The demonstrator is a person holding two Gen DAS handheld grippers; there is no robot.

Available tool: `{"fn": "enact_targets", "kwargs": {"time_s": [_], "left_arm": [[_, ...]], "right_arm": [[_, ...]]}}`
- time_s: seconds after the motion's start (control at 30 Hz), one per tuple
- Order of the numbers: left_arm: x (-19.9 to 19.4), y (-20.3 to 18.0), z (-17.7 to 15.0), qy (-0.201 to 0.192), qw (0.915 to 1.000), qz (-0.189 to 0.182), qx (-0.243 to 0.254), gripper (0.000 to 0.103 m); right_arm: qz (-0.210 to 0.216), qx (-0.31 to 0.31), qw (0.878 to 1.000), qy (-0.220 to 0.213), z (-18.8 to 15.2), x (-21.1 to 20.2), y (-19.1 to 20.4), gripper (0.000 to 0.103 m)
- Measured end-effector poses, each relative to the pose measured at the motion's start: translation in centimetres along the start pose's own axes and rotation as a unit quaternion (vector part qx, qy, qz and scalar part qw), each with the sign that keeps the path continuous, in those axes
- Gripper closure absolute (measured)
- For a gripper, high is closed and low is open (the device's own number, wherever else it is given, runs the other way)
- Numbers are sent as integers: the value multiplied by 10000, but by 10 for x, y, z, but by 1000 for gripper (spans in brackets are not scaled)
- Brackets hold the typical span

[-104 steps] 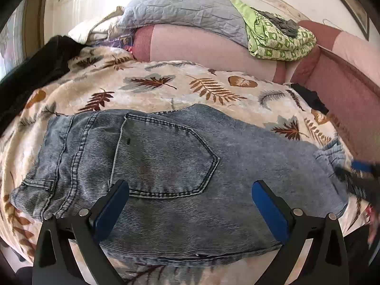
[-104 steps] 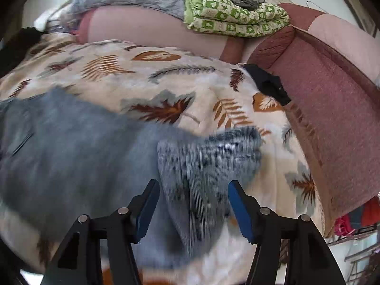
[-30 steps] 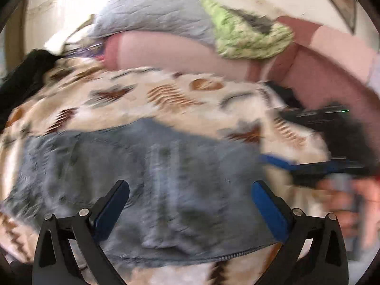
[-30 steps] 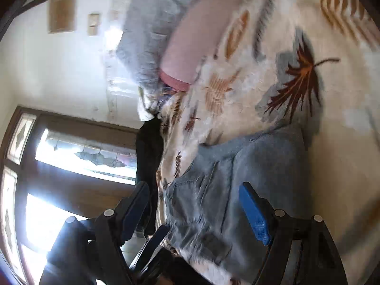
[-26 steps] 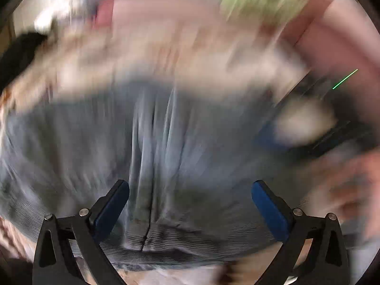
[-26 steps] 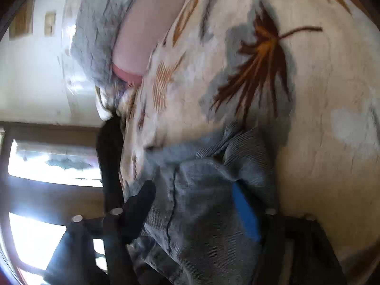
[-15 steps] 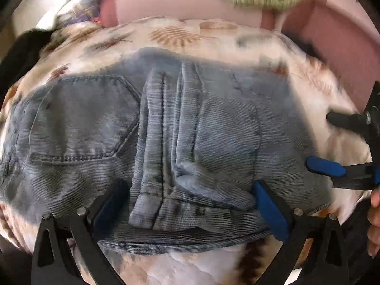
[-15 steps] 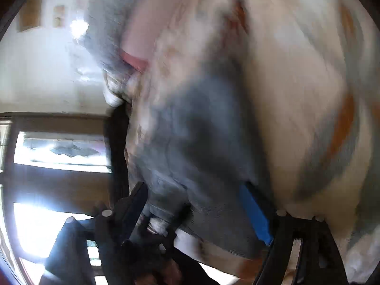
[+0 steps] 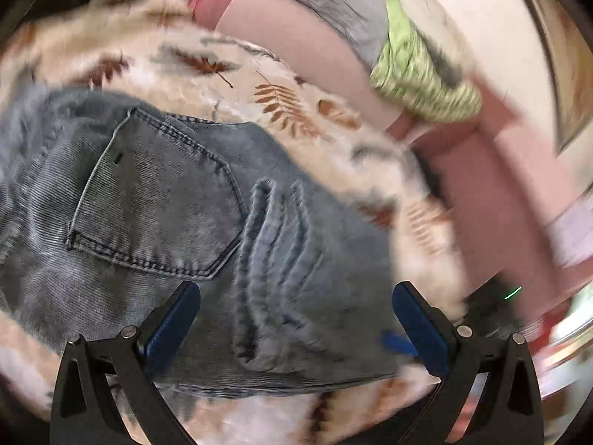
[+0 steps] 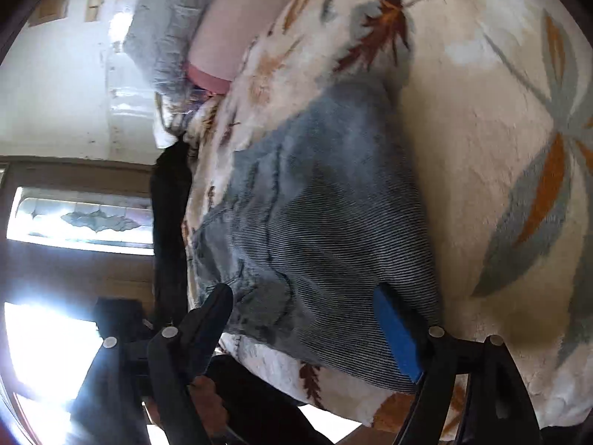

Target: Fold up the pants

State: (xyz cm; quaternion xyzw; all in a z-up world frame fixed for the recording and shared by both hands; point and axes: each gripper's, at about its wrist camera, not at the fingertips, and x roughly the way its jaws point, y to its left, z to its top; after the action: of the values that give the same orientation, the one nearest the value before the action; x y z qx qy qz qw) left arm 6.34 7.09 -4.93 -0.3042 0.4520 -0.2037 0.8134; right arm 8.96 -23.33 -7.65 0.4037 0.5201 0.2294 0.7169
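Item: faded grey-blue denim pants (image 9: 207, 230), folded, on leaf-print fleece blanket (image 10: 500, 148), near its front edge.
Left gripper (image 9: 296, 319): spread wide, holding nothing.
Right gripper (image 10: 307, 330): spread, empty.
Risk: bunched top layer w/ ridges; next fold may lock in creases or slide pants off blanket edge.

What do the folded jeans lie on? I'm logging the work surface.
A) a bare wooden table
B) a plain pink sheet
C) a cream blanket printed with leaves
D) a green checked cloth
C: the jeans rest on the cream leaf-print blanket; the green cloth lies apart, behind them.
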Motion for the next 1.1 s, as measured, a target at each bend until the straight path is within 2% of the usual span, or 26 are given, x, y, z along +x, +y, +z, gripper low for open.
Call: {"fn": "enact_targets", "kwargs": {"time_s": [0.03,0.13,0.17,0.27,0.37,0.47,0.53,0.6,0.63,0.73,0.87,0.9,0.93,0.97,1.0,1.07,1.1], "left_arm": [[-3,3,8,39,9996,-238,-123,1],[1,-8,17,203,9975,-652,-179,1],[8,-11,19,319,9970,-679,-198,1],[30,-19,17,715,9965,-368,-233,1],[35,-24,2,998,9928,-519,-410,1],[33,-37,-5,1067,9902,-756,-497,1],[37,-43,-9,1062,9924,-496,-372,1],[46,-34,-15,1175,9916,-93,-541,1],[48,-29,-20,1218,9899,-97,-714,1],[46,-30,-23,1131,9905,-41,-780,1],[58,-38,-21,1159,9901,272,-737,3],[60,-40,-21,1168,9897,451,-695,22],[62,-40,-21,1172,9893,566,-660,67],[63,-39,-23,1253,9878,664,-642,96],[64,-34,-26,1354,9856,720,-716,95],[58,-30,-32,1228,9861,858,-716,95],[50,-35,-35,1035,9883,982,-543,95]], "right_arm": [[17,13,10000,-27,0,-1,-1,22],[47,1,10000,-64,-4,-2,-4,22],[113,-5,9999,-101,-6,-4,-5,22],[307,-85,9993,-181,-17,-10,-16,22],[542,-45,9982,-245,-20,-12,-24,22],[799,23,9964,-277,-19,-12,-32,22],[928,33,9953,-290,-18,-13,-36,22],[1040,9,9942,-270,-18,-13,-38,22],[1093,10,9936,-275,-18,-14,-39,22],[1231,3,9920,-274,-18,-15,-42,22],[1282,2,9914,-270,-17,-17,-45,22],[1279,-5,9914,-273,-18,-17,-45,22],[1275,-12,9915,-274,-18,-17,-45,22],[1281,-14,9914,-279,-18,-17,-45,22],[1286,-14,9913,-287,-19,-17,-45,22],[1271,-29,9915,-295,-19,-17,-45,22],[1252,-43,9916,-305,-20,-17,-43,22]]}}
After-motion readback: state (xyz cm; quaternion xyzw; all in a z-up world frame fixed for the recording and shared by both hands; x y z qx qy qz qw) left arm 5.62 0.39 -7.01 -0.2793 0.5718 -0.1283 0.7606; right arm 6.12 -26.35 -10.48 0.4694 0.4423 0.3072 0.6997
